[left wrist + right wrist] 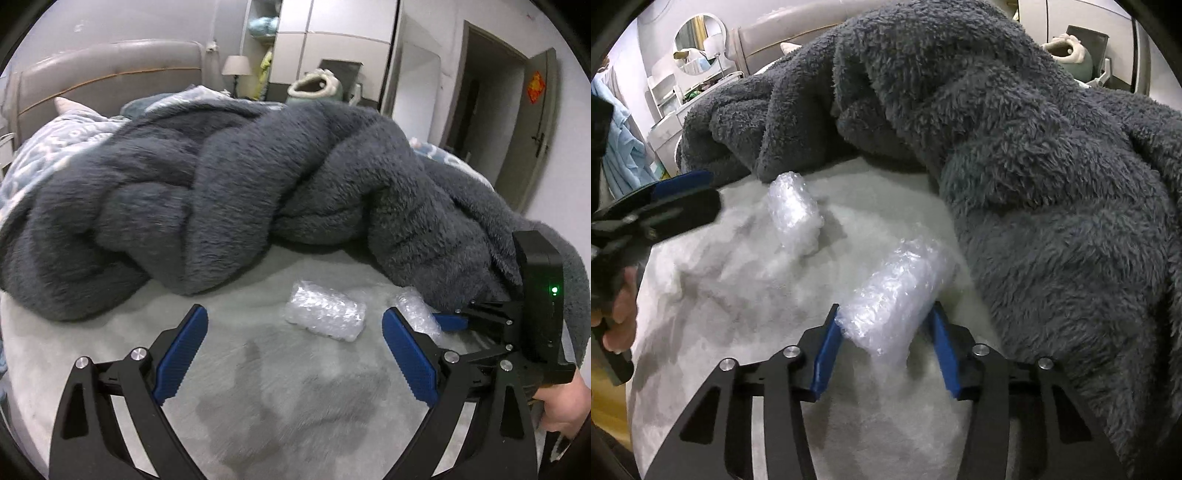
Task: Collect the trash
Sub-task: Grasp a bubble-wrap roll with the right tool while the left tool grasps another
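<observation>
Pale grey bedding (746, 295) covers a bed, with a rumpled dark grey fleece blanket (221, 192) heaped beyond both claws. At the right claw (884, 314), a bubble-wrap roll (894, 295) lies between the blue pads (825, 354) — the pads sit against its two sides, gripping it where it rests on the bedding just beside the blanket's edge. The left claw (295, 317) stands wide with nothing between its pads. A second bubble-wrap bundle (325, 314) lies just ahead of it, apart from both pads, and to the left of the right claw's roll.
</observation>
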### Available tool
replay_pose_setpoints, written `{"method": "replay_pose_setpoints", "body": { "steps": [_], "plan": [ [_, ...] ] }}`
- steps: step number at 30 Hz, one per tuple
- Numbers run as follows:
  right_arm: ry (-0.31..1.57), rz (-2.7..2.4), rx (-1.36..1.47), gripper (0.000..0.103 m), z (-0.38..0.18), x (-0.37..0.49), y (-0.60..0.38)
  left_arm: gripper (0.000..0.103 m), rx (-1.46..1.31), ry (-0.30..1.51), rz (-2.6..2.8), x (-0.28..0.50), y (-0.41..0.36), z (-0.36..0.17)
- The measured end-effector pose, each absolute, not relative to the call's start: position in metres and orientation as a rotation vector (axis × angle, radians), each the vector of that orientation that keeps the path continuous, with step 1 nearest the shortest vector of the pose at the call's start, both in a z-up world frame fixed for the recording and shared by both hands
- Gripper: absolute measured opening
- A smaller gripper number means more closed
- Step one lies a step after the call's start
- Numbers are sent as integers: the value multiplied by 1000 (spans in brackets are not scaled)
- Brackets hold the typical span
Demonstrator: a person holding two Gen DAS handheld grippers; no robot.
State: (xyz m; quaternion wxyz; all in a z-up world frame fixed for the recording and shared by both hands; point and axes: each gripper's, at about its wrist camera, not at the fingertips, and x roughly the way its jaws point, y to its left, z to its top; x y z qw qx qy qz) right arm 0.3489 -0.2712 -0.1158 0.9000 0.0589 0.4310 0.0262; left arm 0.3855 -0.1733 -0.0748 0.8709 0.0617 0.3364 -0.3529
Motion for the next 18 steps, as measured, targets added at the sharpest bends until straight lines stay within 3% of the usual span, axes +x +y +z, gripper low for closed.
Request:
{"method": "replay_pose_setpoints", "body": {
  "steps": [9,11,15,17,18],
  "plan": [
    [880,78,131,40,-101,337,-275,94,147,766,-759,401,-203,-97],
    [879,85,139,40,-98,333,-279,86,178,772,-763,402,-211,-102],
    [885,101,179,40,-95,327,-290,80,235,783,-762,404,-228,-111],
    [886,114,195,40,-93,325,-294,67,256,786,-758,404,-232,-113],
    [886,119,199,40,-92,324,-294,66,269,787,-755,403,-235,-114]
  ]
}}
